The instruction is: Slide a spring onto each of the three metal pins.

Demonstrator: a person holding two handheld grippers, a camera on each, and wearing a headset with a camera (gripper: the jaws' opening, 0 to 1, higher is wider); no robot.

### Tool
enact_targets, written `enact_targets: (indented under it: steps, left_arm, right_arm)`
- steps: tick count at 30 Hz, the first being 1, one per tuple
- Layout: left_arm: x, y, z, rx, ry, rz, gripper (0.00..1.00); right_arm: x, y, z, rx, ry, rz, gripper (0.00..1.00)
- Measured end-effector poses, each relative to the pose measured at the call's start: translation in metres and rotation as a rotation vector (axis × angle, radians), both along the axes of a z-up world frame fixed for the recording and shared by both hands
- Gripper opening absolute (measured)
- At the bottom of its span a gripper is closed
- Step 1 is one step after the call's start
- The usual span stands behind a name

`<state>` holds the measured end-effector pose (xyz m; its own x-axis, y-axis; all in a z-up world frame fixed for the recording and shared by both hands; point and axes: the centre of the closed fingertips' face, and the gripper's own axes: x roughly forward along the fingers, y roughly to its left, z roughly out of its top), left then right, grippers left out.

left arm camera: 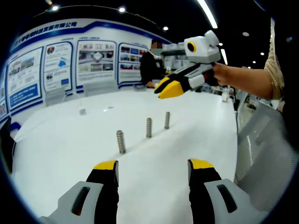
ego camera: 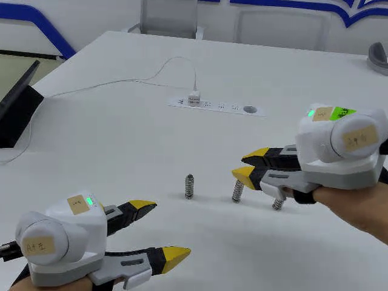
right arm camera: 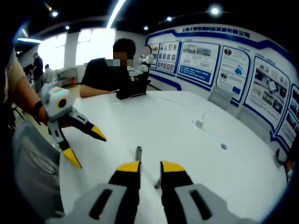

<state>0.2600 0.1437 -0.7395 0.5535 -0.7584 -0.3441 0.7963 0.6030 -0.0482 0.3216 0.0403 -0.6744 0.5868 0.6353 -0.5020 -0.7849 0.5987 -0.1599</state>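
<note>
The left gripper (ego camera: 162,230) gaped wide and empty, well apart from the middle pin (ego camera: 237,191), nearer the person. The right gripper (ego camera: 250,165), slightly parted and empty, hovered just above it. Springs (left arm camera: 121,141) covered it and both neighbouring pins (ego camera: 190,186).

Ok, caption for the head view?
Three spring-covered pins stand on a white table; right gripper open beside them, left gripper open nearer the camera.

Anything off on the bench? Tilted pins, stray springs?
Nothing stands out. The left pin, middle pin and right pin stand in a row on the table, each seemingly with a spring on it; none lies loose. The left gripper and right gripper are open, holding nothing.
</note>
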Motion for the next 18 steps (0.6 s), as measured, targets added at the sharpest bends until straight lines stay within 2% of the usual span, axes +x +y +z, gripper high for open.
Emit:
enact_targets:
  steps: [10,18]
  left_arm:
    - [0.002,0.001,0.003,0.002,-0.009,0.003,0.62]
    - [0.003,0.001,0.005,0.0,-0.015,0.004,0.63]
  right_arm:
    - [-0.003,-0.042,-0.006,0.006,0.002,-0.084,0.18]
    - [-0.01,-0.06,-0.017,0.003,0.014,-0.111,0.18]
